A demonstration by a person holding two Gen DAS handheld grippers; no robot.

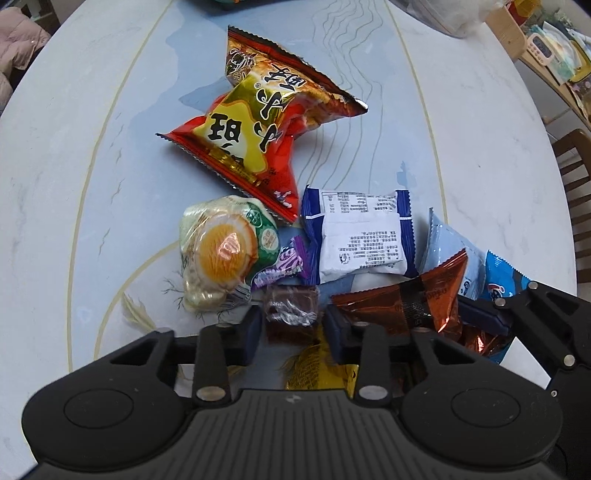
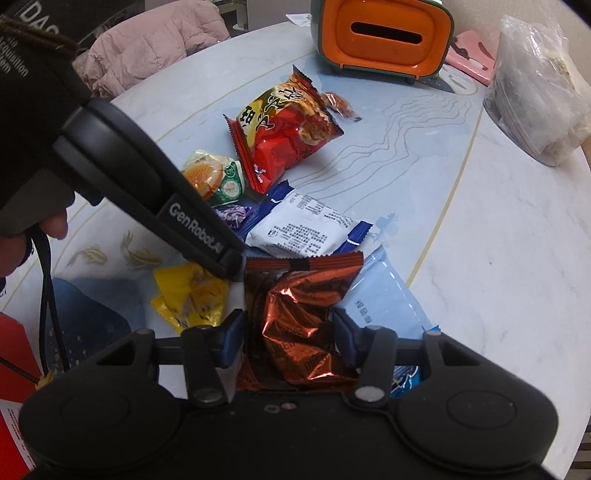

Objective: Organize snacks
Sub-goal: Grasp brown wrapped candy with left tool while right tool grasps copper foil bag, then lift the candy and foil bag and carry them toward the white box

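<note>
My left gripper point(image 1: 293, 330) points steeply down, and its pads press both sides of a small brown candy point(image 1: 291, 310) in a clear wrapper. In the right wrist view, my right gripper point(image 2: 288, 341) is shut on a crumpled copper foil packet point(image 2: 299, 317) that lies on a light blue packet point(image 2: 384, 306). The copper foil packet point(image 1: 413, 299) also shows in the left wrist view, just right of the brown candy. Around them lie a red and gold snack bag point(image 1: 255, 136), a round egg-yolk pastry pack point(image 1: 225, 254), a purple candy point(image 1: 284, 264) and a white and blue packet point(image 1: 360, 236).
The table point(image 2: 498, 240) is marble-patterned. A yellow packet point(image 2: 192, 295) lies left of the copper one. An orange tissue box point(image 2: 384, 35) and a clear plastic bag point(image 2: 535, 85) stand at the far side. A red box point(image 2: 11, 369) is at the near left, a wooden chair point(image 1: 576, 184) beyond the right edge.
</note>
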